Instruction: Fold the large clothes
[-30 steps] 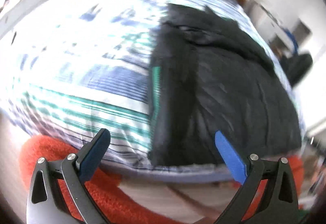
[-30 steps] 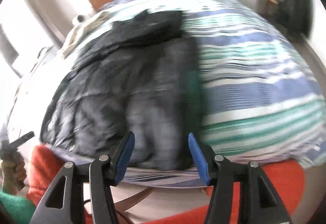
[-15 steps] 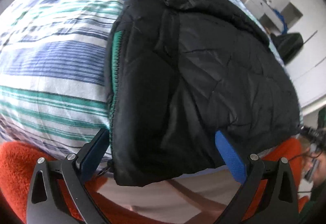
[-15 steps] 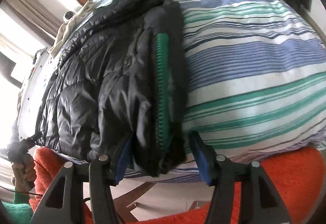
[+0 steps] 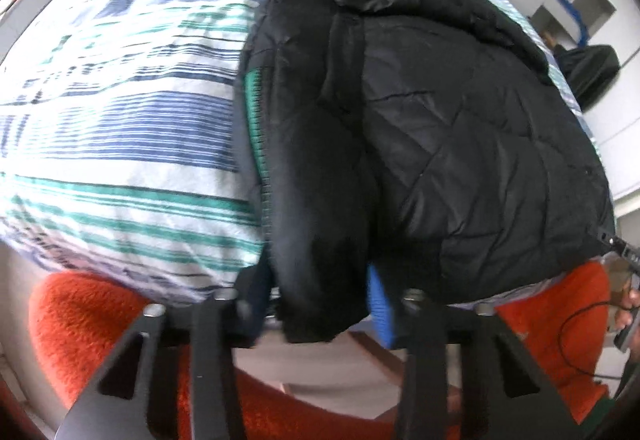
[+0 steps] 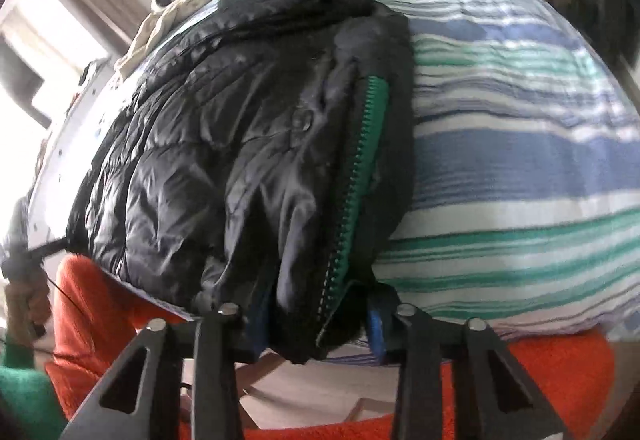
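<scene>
Black puffer jacket (image 5: pixel 432 128) on striped bed (image 5: pixel 120 144), long axis running away from both grippers, hem at near edge. Left gripper (image 5: pixel 320 304) closing on hem corner by zipper-fold side, fabric btwn pads. Right gripper (image 6: pixel 316 320) closing on hem corner w/ green zipper (image 6: pixel 360 168), fabric btwn jaws too. Both pitched steeply down, side by side. Next likely: lift hem, carry twd collar.
</scene>
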The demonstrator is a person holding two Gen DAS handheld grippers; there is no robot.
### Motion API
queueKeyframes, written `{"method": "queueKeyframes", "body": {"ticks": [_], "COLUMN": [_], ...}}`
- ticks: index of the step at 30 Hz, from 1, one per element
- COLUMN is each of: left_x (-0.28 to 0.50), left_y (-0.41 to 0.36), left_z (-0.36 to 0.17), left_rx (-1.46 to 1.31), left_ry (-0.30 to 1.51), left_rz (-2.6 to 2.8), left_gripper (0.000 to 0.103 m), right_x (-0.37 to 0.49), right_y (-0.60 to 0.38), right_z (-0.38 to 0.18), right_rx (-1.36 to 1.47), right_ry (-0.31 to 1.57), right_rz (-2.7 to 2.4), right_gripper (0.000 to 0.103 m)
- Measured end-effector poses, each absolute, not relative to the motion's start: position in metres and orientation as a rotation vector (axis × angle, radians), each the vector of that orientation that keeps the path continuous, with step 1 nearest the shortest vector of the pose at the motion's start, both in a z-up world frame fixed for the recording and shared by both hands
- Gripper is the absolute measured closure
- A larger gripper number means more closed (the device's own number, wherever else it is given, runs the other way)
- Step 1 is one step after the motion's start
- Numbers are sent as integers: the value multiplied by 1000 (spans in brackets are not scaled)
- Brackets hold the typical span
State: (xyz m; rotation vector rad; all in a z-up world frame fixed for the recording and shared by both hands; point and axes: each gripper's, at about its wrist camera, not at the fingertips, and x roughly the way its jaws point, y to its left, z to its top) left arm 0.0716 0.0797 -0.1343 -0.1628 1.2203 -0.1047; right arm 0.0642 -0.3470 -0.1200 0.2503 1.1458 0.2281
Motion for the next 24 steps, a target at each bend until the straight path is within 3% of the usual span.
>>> {"method": "queueKeyframes", "body": {"ticks": [3, 7, 15, 24], "left_x": [72, 67, 40, -43], "left_y": [85, 92, 102, 118], "left_z": [-126, -118, -90, -78], "left_rx": [-200, -248, -287, -210], "left_ry": [1217, 1197, 1157, 1287], "left_rz": [-99, -99, -166, -234], "left_gripper": [82, 86, 88, 88], "right_x": [65, 67, 55, -26], "right_y": [-347, -351, -358, -366], "right_z": [-112, -102, -84, -64], "right_rx": [251, 282, 287, 420], "right_ry": [1130, 1110, 1115, 1201], "right_rz": [252, 289, 316, 388], "right_gripper": [75, 77, 83, 83]}}
